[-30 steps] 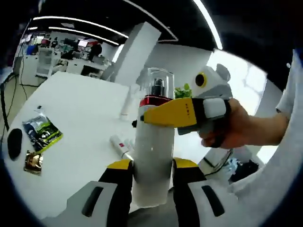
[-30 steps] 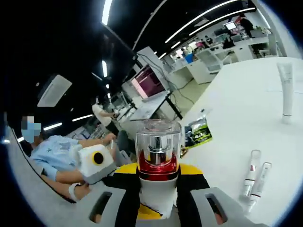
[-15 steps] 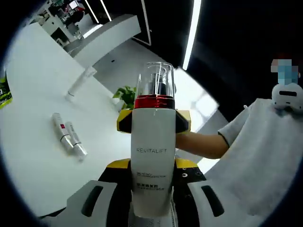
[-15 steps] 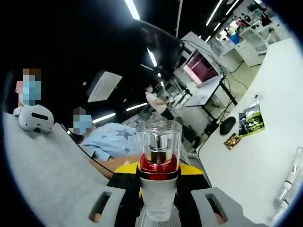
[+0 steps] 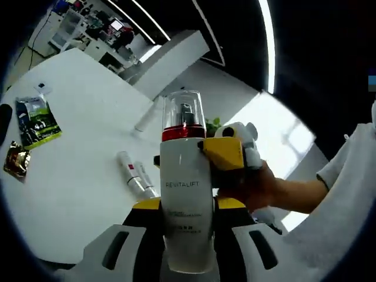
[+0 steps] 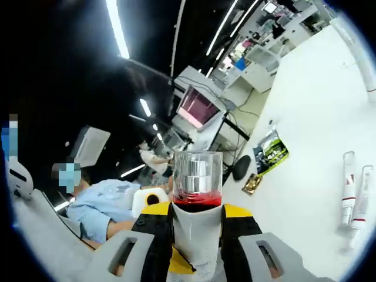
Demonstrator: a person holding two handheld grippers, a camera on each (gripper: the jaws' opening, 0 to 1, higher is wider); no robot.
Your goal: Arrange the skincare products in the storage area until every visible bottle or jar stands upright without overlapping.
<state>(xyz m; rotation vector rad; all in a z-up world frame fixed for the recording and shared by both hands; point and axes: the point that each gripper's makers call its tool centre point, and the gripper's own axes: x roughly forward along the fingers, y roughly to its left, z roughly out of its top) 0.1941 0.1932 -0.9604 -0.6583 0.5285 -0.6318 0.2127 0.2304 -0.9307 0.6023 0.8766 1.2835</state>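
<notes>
Left gripper [image 5: 187, 220]: its jaws clamp the lower body of the pump bottle [image 5: 186, 205], carrying the weight from below so the bottle reads upright in the left gripper view.
Right gripper [image 6: 197, 226]: its jaws close on the same bottle just under the red collar; from the left gripper view its yellow jaw [image 5: 223, 154] presses the bottle's shoulder, with the person's hand [image 5: 249, 185] behind it.
Why two grips: judged as a steadying hold, one low and one high, so the tall bottle cannot swing while it is carried over the table.
Pump bottle: white body marked REVITALIFT, clear cap over the pump, held in the air above the white table [image 5: 76, 117], not yet set down.
Two small tubes [image 5: 134, 175]: lying flat and side by side just beyond the bottle, so they are not standing yet.
White tube [image 5: 147, 117]: farther out; whether it stands or lies cannot be told.
Open room: bare tabletop lies between the small tubes and the sachets [image 5: 36, 120], enough by judgement to stand the bottle clear of both.
Edges: the near table edge runs just beneath the grippers, so a set-down wants to go inward; a black mouse [image 6: 241, 167] sits near the far edge beside the sachets.
</notes>
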